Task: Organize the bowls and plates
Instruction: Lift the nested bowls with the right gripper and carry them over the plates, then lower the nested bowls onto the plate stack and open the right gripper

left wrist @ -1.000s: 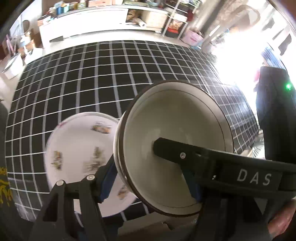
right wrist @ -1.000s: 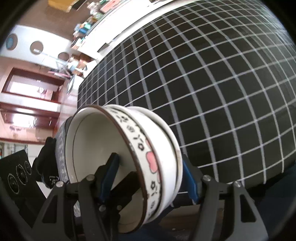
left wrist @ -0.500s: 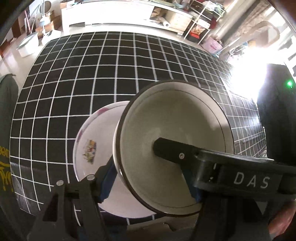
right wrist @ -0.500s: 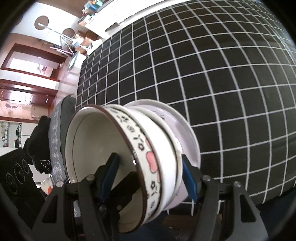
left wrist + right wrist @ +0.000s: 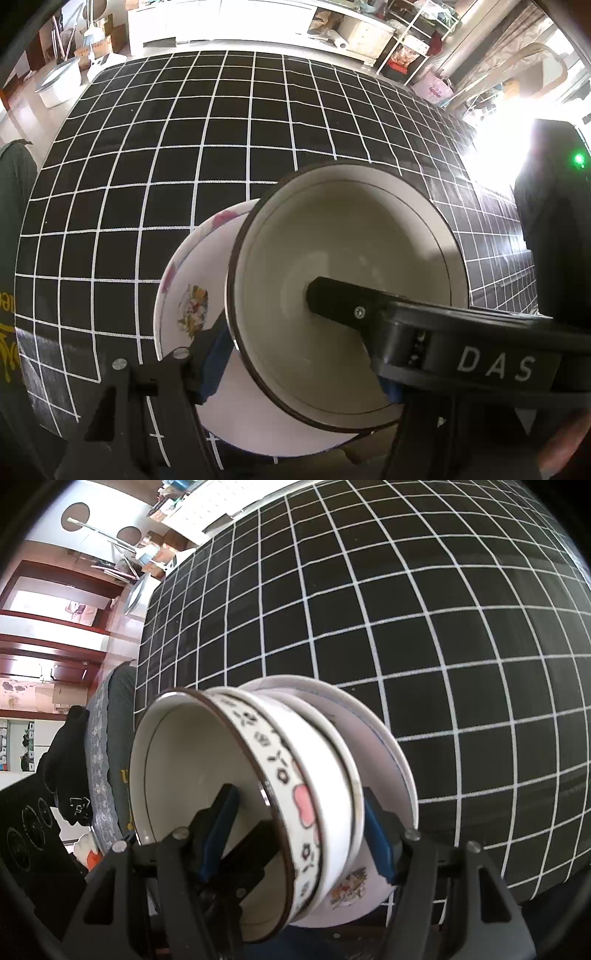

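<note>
Both tongs (image 5: 295,354) (image 5: 299,834) clamp stacked bowls (image 5: 303,775) (tilted) — plate (image 5: 184,295) seemingly beneath.

The plate (image 5: 184,295) on the surface (image 5: 184,166) now lies mostly behind the held bowls (image 5: 343,295), and shows in the right view, where it was first unseen.

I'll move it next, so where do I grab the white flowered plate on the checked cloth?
Pinch the white flowered plate by the rim showing beside the brown-rimmed bowls, coming in low from that side: it lies flat, and the bowls cover the rest.
</note>
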The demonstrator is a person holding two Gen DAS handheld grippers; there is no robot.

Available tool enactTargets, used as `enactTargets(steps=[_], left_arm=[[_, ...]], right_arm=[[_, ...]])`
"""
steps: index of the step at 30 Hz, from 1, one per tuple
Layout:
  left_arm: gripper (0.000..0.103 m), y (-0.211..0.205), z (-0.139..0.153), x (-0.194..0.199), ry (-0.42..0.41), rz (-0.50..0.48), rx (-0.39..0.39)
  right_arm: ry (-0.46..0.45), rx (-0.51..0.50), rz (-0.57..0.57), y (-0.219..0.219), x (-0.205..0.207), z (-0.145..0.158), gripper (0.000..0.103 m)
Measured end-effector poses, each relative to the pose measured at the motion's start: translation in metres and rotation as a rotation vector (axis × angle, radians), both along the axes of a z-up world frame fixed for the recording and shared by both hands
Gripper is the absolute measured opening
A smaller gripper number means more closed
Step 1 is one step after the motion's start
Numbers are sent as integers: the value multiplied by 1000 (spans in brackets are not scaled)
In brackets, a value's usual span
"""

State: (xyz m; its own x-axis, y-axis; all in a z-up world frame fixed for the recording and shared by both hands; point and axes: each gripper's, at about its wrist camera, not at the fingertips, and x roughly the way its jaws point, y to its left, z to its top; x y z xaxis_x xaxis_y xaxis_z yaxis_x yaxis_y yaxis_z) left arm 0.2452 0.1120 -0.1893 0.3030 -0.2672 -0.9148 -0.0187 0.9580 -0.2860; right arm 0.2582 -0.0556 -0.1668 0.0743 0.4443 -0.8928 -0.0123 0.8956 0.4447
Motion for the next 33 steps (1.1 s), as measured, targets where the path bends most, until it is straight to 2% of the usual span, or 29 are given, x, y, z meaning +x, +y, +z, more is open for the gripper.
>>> enactTargets(steps=[7,12,21,26,33], left_arm=[[64,-7,2,-1,-22,-19,22],[65,-7,-5,4,-13,3,-13],[65,15,-4,-4,-11,23,-3],[65,21,4,-13,-20,34,6],[65,21,30,-25,-64,52,17]], right_arm=[[27,52,-14,-12,-5,-7,70],[-38,14,-2,-17,-3,4,70],[-48,24,-11,-23,-6,9,70],[-57,22,-30,-28,-11,14,70],[-100,28,-46,-40,-22,35,71]])
